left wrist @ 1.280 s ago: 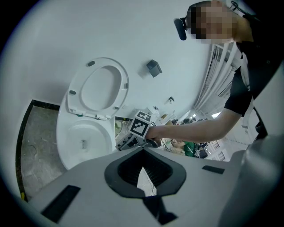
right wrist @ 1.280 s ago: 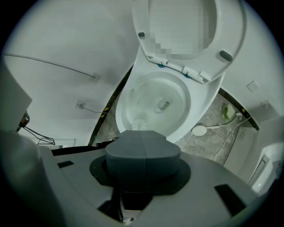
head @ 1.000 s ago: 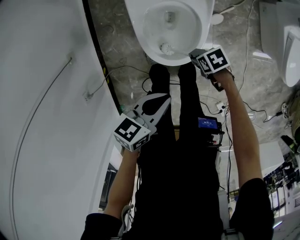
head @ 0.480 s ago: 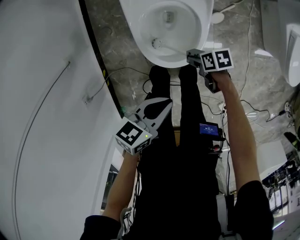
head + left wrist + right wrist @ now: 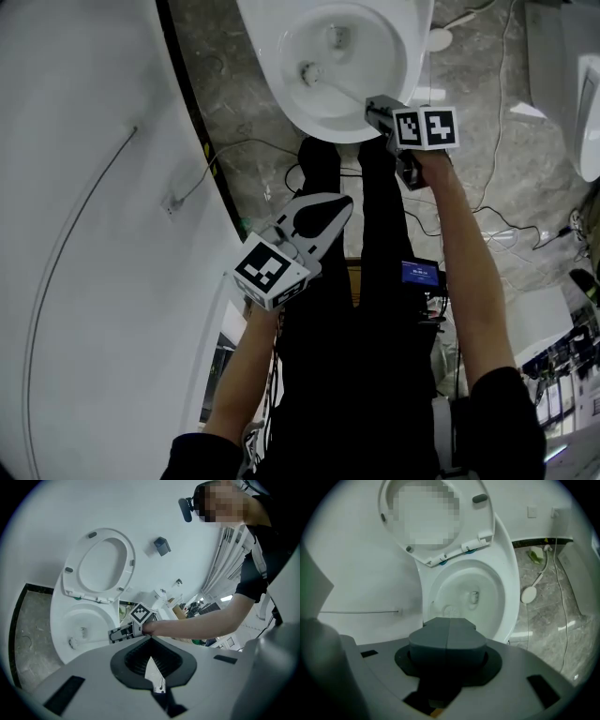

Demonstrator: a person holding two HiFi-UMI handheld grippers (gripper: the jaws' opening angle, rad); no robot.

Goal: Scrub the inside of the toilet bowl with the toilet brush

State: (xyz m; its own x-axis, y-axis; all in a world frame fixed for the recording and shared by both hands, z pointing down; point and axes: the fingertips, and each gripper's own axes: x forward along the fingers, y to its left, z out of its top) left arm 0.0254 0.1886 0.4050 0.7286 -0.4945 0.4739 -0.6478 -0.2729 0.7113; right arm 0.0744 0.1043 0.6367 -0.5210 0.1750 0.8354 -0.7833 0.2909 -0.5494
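Note:
The white toilet bowl [image 5: 398, 89] lies at the top of the head view, its seat and lid [image 5: 485, 524] raised. The toilet brush's white head [image 5: 305, 73] rests on the bowl's inner left wall, and its thin handle [image 5: 339, 90] runs back to my right gripper [image 5: 373, 108], which is shut on it at the bowl's front rim. In the right gripper view the shut jaws [image 5: 447, 632] hide the handle; the brush head [image 5: 451, 611] shows just beyond. My left gripper [image 5: 333, 206] hangs shut and empty over the person's legs, away from the bowl. The left gripper view shows the right gripper [image 5: 122, 632] by the bowl [image 5: 58, 634].
A curved white fixture [image 5: 94, 234] fills the left side, a thin cable on it. Cables [image 5: 487, 220] and a round white disc [image 5: 434, 37] lie on the grey marble floor. The person's black-clad legs [image 5: 361, 309] stand before the bowl. Another white fixture [image 5: 581, 103] is at far right.
The brush head has swept from the bowl's front wall up along its left side. My right gripper shifted slightly left and toward the bowl. The left gripper barely moved.

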